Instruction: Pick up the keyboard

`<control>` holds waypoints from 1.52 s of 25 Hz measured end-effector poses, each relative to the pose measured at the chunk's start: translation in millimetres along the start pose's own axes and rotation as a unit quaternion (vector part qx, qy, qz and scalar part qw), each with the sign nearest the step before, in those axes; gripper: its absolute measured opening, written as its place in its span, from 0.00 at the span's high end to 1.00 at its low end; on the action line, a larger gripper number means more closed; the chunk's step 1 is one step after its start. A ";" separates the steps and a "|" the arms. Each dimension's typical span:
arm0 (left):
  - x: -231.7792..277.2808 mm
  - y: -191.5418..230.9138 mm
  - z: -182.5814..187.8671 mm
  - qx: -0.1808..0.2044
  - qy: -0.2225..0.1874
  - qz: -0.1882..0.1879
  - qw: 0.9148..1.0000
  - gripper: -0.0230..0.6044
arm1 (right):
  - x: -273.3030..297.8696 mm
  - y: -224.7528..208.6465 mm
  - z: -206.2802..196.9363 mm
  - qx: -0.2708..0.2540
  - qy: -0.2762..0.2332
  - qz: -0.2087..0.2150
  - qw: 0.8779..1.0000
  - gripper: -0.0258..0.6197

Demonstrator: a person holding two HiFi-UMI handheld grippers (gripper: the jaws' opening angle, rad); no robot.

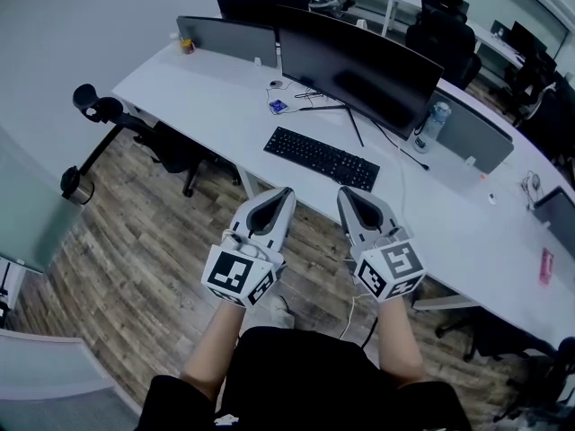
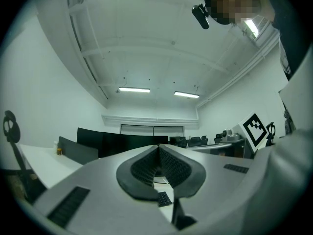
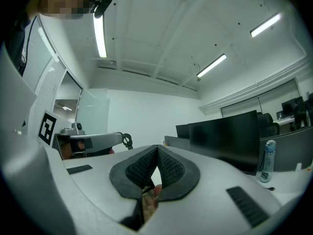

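Both jaw pairs sitting together, empty: left gripper point(image 1: 283, 196), right gripper point(image 1: 347, 196) hovering short of bench point(image 1: 207, 88). Keyboard point(image 1: 322, 158) lying untouched before monitor point(image 1: 359, 65). Reach, grasp, lift pending.

Desk point(image 1: 207, 97): white top, smooth, with what I read as a faint sheen. Keyboard point(image 1: 322, 158), near the desk's front edge: black plastic, matt. Monitor point(image 1: 359, 70): dark screen, dull finish. Bottle point(image 1: 435, 119): clear plastic. Floor point(image 1: 126, 241): wood-look planks, grainy, mixed brown and grey. Shells of the left gripper point(image 1: 284, 194) and right gripper point(image 1: 345, 194): smooth pale-grey plastic. Their pads point(image 2: 139, 168) look to me like black rubber, finely ribbed.
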State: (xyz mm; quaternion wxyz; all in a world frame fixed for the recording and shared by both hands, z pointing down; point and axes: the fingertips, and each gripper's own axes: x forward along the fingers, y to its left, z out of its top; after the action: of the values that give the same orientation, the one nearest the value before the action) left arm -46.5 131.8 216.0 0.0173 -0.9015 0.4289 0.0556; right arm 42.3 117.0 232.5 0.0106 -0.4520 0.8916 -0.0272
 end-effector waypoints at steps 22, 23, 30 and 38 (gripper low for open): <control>11.4 93.2 -14.5 -0.025 -0.003 -0.019 0.999 0.95 | 86.1 5.0 -7.3 -0.015 0.022 -0.033 0.999 0.95; 11.3 97.3 -15.0 -0.026 -0.004 -0.020 0.999 0.95 | 89.1 4.2 -7.0 -0.016 0.022 -0.037 0.999 0.95; 11.0 119.0 -21.0 -0.032 -0.004 -0.022 0.999 0.95 | 106.4 5.5 -7.4 -0.024 0.024 -0.044 0.998 0.95; 19.2 129.5 -27.5 -0.036 0.001 -0.030 0.999 0.95 | 115.0 0.7 -12.2 -0.022 0.027 -0.053 0.998 0.95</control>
State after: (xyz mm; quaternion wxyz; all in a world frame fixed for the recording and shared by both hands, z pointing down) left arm -132.4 33.0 243.3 -0.0137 -0.9140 0.3996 0.0693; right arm -26.8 25.1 245.2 -0.0245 -0.4980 0.8666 -0.0206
